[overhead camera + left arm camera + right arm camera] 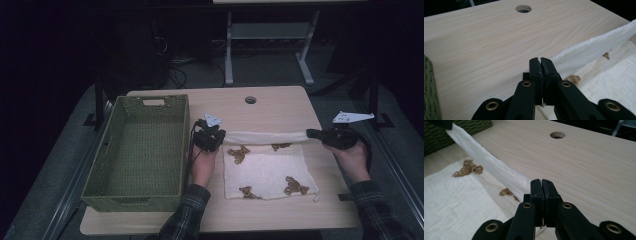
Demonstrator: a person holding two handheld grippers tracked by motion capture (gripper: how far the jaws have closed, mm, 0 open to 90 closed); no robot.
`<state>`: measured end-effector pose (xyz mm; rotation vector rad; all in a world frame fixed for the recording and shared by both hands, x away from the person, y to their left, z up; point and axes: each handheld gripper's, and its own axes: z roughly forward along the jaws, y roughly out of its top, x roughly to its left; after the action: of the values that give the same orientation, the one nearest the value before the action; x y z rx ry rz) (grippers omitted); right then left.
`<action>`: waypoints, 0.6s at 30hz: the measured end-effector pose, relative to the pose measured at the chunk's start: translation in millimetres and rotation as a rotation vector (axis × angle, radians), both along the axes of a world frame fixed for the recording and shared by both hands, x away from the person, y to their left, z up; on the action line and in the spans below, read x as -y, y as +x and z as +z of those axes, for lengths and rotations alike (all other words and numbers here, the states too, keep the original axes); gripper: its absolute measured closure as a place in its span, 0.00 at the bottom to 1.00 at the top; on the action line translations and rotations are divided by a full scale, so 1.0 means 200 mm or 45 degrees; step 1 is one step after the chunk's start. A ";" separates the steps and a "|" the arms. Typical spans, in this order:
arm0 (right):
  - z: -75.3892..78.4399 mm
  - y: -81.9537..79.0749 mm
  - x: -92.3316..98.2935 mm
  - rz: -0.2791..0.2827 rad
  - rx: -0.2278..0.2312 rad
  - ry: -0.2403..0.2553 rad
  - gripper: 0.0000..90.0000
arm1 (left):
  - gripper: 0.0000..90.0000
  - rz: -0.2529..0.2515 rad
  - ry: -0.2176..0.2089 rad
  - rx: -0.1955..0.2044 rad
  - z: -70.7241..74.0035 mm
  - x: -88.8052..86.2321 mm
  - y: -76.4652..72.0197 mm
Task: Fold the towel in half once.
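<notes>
Both hand-held grippers, left (541, 60) and right (541, 181), clamp the cloth's (270, 170) far corners, hiding them.

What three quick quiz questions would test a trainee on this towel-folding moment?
1. True or false: both grippers are clamped on the towel.
2. Which edge of it is lifted: far or near?
3. What stands beside the left gripper? A) green basket B) a cup

Key: 1 true: the left gripper and the right gripper each pinch a far corner. 2 far. 3 A.
</notes>
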<state>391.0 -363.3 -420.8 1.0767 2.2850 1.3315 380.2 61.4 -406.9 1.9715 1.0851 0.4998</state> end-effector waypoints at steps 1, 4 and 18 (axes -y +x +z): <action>0.00 -0.01 0.00 0.003 -0.002 -0.008 0.98 | 0.98 -0.010 -0.013 -0.005 0.00 0.00 -0.02; 0.00 -0.05 0.00 0.005 -0.012 -0.016 0.98 | 0.98 -0.029 -0.019 -0.011 0.00 -0.01 -0.06; -0.02 -0.24 -0.01 0.033 -0.031 -0.062 0.98 | 0.98 -0.085 -0.044 -0.025 -0.03 0.00 -0.20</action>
<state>343.1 -360.6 -425.3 1.0573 2.3441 1.2720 339.8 62.0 -413.1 1.9796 1.0296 0.4236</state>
